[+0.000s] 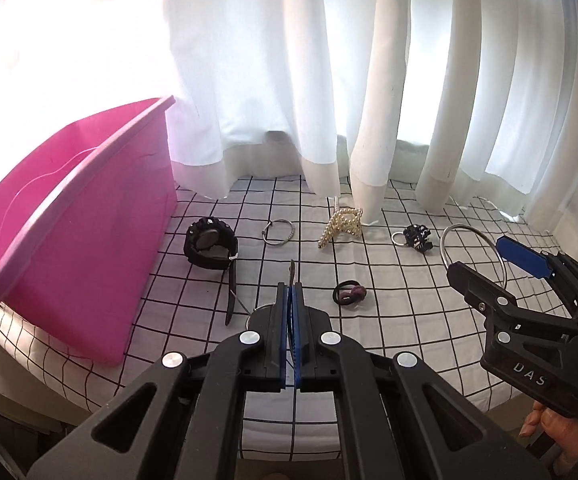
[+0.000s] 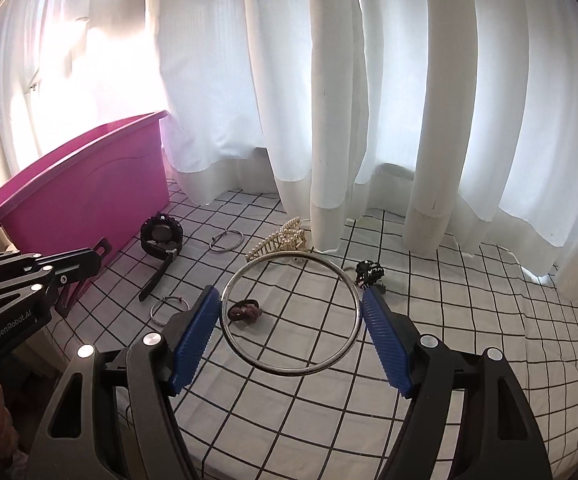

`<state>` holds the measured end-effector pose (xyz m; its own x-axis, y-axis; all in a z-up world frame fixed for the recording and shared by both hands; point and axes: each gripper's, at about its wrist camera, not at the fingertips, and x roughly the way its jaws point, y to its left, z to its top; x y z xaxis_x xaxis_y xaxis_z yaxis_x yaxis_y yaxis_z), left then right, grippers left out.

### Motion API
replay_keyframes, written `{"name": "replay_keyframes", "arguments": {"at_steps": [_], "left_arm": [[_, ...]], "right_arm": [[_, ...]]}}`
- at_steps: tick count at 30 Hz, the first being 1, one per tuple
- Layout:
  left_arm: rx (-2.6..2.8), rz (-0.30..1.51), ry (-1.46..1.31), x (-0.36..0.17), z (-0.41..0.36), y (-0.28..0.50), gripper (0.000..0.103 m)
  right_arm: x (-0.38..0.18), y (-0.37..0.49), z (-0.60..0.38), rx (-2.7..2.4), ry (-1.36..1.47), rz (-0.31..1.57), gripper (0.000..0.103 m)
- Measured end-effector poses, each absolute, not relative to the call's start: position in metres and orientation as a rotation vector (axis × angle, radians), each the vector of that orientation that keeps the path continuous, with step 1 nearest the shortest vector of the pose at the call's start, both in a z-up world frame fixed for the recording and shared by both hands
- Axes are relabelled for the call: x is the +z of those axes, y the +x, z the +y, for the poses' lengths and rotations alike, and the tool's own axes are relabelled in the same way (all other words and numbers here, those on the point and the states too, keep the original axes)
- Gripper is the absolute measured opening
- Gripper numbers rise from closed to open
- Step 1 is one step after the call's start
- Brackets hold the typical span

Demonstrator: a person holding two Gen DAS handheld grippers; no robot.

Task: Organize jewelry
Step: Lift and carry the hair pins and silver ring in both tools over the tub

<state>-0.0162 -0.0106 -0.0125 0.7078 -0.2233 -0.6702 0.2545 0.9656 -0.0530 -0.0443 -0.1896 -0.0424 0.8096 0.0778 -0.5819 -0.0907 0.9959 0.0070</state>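
White curtains are hanging behind a checked bed sheet, with a pink tub at the left. Lying between are a black watch, pearl hair claw and hair tie. The right hand-held gripper, raised and tilted down, is gripping a large silver bangle across its width; the left hand-held gripper is pinching a thin dark strap.

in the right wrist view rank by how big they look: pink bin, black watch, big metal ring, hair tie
1. pink bin
2. big metal ring, though it is held nearest the camera, so it is probably flattered
3. black watch
4. hair tie
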Motion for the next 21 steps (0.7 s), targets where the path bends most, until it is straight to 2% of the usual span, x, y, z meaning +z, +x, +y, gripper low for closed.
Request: {"name": "replay_keyframes", "arguments": {"at_steps": [12,21], "left_arm": [[-0.066,0.626,-0.064,0.081,0.056,-0.021,0.003],[0.085,0.589,-0.089,0.102,0.15,0.04,0.003]], "right_arm": [[0.053,0.003,-0.127,0.344,-0.082,0.483,0.071],[0.092,0.069,-0.019,0.525,-0.108,0.444,0.071]]}}
